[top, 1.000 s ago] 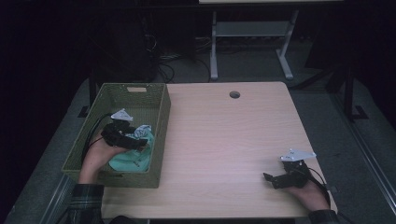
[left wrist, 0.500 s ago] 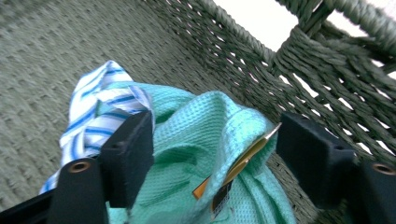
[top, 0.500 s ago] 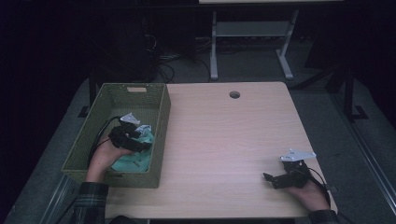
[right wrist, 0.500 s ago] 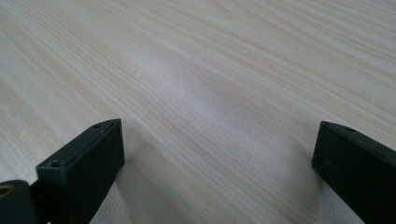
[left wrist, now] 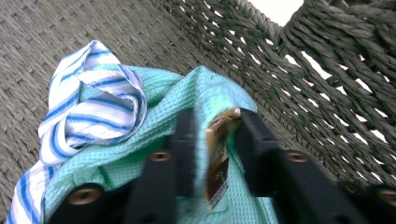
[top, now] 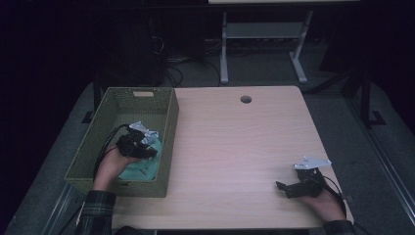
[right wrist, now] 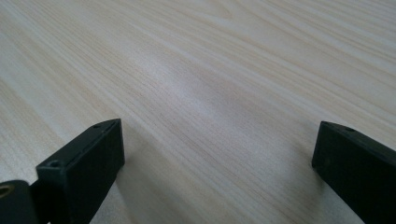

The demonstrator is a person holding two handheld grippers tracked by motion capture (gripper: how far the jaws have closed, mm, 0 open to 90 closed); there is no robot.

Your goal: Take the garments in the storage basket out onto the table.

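Observation:
Inside the green woven basket (top: pixel 122 95) lie a teal waffle cloth (top: pixel 139 169) and a blue-and-white striped cloth (top: pixel 144 132). My left gripper (top: pixel 147 152) reaches down into the basket over them. Its jaws have just been closing. In the left gripper view they pinch a raised fold of the teal cloth (left wrist: pixel 205 93) with a brown tag, and the left gripper (left wrist: pixel 215 116) is shut on it. The striped cloth (left wrist: pixel 93 107) lies just left of the jaws. My right gripper (top: pixel 284 190) rests open on the table's near right corner. The right gripper (right wrist: pixel 217 135) has only bare wood between its jaws.
The basket stands at the left edge of the light wooden table (top: pixel 235 142), its woven wall (left wrist: pixel 336 70) close to the right of my left jaws. A cable hole (top: pixel 245 99) sits at the table's far middle. A metal stand (top: pixel 259 44) is on the floor behind.
My left gripper has shifted slightly right in the basket, onto the teal cloth, and its jaws have come together on a fold. The right gripper has stayed put.

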